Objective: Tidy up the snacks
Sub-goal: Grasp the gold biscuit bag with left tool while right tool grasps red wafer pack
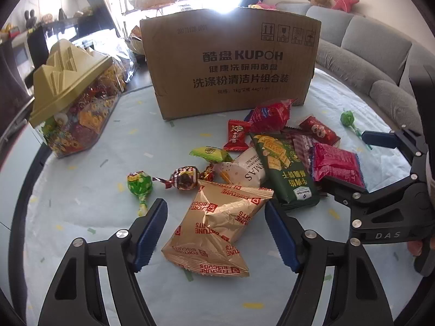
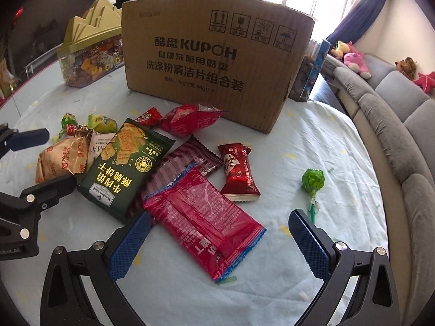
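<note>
Now the left gripper (image 1: pixel 216 233) jaws straddle the gold biscuit packet (image 1: pixel 217 222), contact unclear; the right gripper (image 2: pixel 217 244) gapes over the pink packet (image 2: pixel 206 228), which half-hides a striped wrapper (image 2: pixel 187 157) mid-frame.

The left wrist view is taken from close above the table (image 1: pixel 81 184), angled steeply down and forward toward the cardboard box (image 1: pixel 231 62). The right wrist view is set alongside, likewise tilted down and near. The box, the snack pile and the grey sofa (image 2: pixel 394 114) are shared by both views.
</note>
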A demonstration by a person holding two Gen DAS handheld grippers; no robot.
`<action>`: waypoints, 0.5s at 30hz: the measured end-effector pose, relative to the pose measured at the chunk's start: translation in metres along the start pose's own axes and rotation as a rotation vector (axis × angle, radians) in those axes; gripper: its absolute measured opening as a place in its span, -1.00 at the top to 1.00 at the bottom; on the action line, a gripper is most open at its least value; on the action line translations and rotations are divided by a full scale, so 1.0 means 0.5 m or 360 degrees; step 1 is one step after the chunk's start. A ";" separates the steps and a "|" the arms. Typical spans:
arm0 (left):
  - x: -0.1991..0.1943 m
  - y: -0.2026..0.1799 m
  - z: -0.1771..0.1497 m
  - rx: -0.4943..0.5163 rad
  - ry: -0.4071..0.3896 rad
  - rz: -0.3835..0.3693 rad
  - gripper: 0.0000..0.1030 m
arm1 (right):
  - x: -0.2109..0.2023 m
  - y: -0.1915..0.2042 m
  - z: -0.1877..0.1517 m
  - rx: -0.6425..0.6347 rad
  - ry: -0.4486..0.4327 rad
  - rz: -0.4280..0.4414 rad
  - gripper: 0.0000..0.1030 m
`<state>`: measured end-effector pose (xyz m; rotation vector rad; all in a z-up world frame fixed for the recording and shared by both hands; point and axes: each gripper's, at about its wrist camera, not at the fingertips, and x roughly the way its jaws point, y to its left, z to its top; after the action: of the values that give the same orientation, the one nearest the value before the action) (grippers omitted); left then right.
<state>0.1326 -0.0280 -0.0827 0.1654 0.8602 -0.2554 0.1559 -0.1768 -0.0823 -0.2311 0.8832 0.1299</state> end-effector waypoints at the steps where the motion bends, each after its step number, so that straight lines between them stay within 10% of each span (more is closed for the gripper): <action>1: 0.002 0.001 0.001 -0.0016 0.0006 -0.0017 -0.35 | 0.002 -0.002 0.002 0.0012 0.0001 0.0003 -0.98; 15: 0.009 0.008 0.001 -0.0171 0.0066 -0.0115 0.19 | 0.009 0.000 -0.002 0.0122 0.0038 0.0148 -0.42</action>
<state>0.1368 -0.0251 -0.0856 0.0401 0.9200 -0.2732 0.1580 -0.1770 -0.0863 -0.1204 0.9209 0.1794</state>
